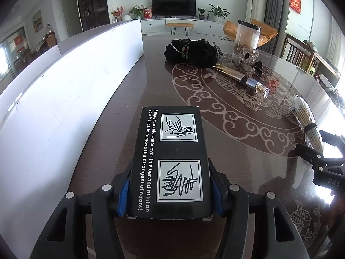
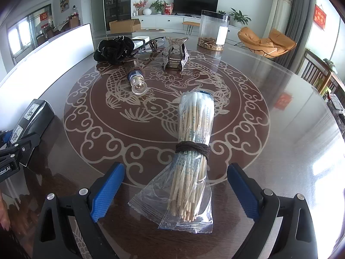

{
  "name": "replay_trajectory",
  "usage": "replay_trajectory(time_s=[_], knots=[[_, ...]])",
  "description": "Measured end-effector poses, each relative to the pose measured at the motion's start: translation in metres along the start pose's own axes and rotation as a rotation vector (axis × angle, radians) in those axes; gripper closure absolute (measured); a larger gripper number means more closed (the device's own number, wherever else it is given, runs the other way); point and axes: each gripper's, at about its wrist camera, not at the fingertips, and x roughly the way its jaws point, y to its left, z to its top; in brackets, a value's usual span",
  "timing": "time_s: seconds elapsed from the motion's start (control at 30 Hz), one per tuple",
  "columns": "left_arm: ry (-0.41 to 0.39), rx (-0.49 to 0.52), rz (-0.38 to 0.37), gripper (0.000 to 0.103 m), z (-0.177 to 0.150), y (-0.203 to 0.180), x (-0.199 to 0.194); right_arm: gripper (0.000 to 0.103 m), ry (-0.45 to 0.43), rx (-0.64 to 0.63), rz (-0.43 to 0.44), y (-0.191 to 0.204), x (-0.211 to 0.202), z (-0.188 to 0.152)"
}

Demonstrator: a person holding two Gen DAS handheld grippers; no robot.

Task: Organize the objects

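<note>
The right gripper is standing wide open at the near edge of the table, holding nothing, and the bagged bundle of cotton swabs is lying directly between and ahead of its blue pads. That is the relation the coming move is turning on: the bundle's long axis is running almost straight away from the jaws, from the near edge toward the middle of the table, so the jaws are spanning it crosswise and closing would be pinching it across its width. The white cotton tips are pointing away, toward the centre; the stick ends and the loose flap of the bag are pointing back at the gripper. A dark cord is binding the bundle about halfway along, just beyond the fingertips. Neither pad appears to be touching the bag, though the clear plastic is making the margin hard to judge.

The left gripper is clamping a black box near the table's left edge, beside the white panel. The box's long axis is lying along the fingers, pointing toward the far edge; whether it is resting on the table or hanging just above it is unclear.

The right gripper is plainly the nearer one to the swabs. Toward the far edge, a perfume bottle is lying on its side, well apart from both.
</note>
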Motion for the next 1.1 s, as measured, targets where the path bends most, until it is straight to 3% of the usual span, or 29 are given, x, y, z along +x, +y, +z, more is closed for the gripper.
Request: replay_trajectory(time_s=[1.1], knots=[[-0.002, 0.002, 0.007, 0.044, -0.0003, -0.0012, 0.0000, 0.004, 0.000, -0.002, -0.015, -0.0003, -0.0014, 0.0000]])
